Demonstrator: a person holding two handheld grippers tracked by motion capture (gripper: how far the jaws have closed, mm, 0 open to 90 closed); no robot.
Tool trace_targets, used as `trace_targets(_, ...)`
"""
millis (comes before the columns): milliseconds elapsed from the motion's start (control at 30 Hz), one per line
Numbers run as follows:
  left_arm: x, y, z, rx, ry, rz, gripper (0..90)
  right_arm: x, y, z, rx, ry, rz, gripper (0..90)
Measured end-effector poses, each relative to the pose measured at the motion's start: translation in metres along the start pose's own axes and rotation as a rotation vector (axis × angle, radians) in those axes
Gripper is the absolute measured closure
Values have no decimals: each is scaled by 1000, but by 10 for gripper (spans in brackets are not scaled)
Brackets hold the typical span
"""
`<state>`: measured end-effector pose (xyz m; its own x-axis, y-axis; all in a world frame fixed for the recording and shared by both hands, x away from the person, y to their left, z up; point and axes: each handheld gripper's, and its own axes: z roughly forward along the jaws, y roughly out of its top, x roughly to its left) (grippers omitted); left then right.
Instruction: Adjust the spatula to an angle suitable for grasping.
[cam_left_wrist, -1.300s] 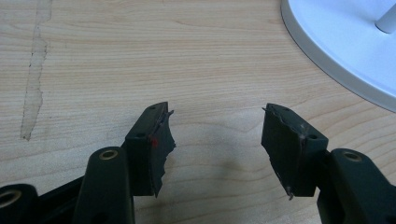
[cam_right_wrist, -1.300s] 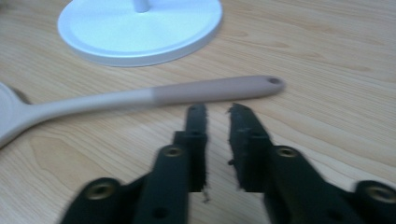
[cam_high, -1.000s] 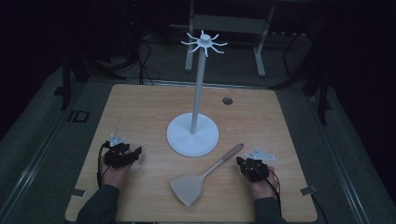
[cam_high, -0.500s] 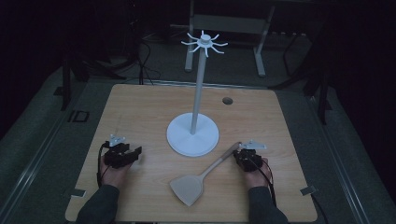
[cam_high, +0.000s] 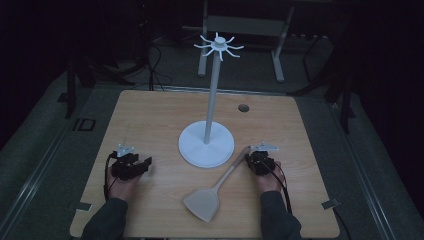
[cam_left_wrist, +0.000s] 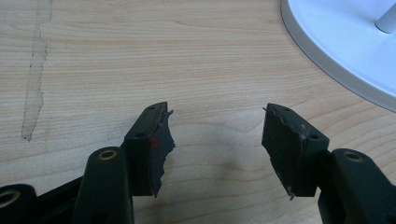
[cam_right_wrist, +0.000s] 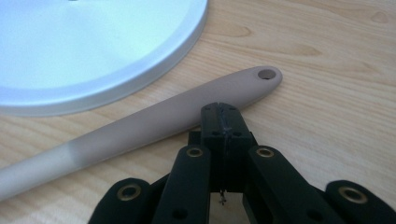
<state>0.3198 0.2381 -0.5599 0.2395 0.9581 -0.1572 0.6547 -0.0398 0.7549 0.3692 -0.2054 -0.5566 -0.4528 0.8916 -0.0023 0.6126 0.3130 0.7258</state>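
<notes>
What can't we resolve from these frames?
- Right gripper view: shut right gripper hides whether it touches the spatula handle.
- Same view: spatula blade cut off by left edge.
- Left gripper view: stand base cut off, pole mostly out.
- High view: rack hooks too small, dim.

white hook stand (cam_high: 206, 142) on wooden table (cam_high: 150, 120) (round hole (cam_high: 243, 107) near far edge)

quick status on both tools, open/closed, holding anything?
Left tool: open, nothing between the jaws.
Right tool: closed, empty, tips at the spatula handle.
</notes>
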Motion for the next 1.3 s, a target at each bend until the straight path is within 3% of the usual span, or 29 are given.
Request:
trace_targets(333,0,0,0,-1,0,1,418,4,12,11,15,-3,-14,900)
trace_targets(467,1,0,0,-6,0,-11,418,11,13,3,-2,16,-15,881)
trace_targets(700,0,0,-1,-5,0,-8,417,51,8,-19,-35,131,-103,879)
trace_targets(933,0,0,-1,-5,0,-7,417,89,2,-30,-34,234,-175,884)
trace_targets(1133,0,0,-1,-8,-1,-11,416,110,-1,-29,-14,277,-223,891)
trace_targets(1300,1,0,-1,-7,-1,-10,416,122,-6,-25,14,285,-264,893)
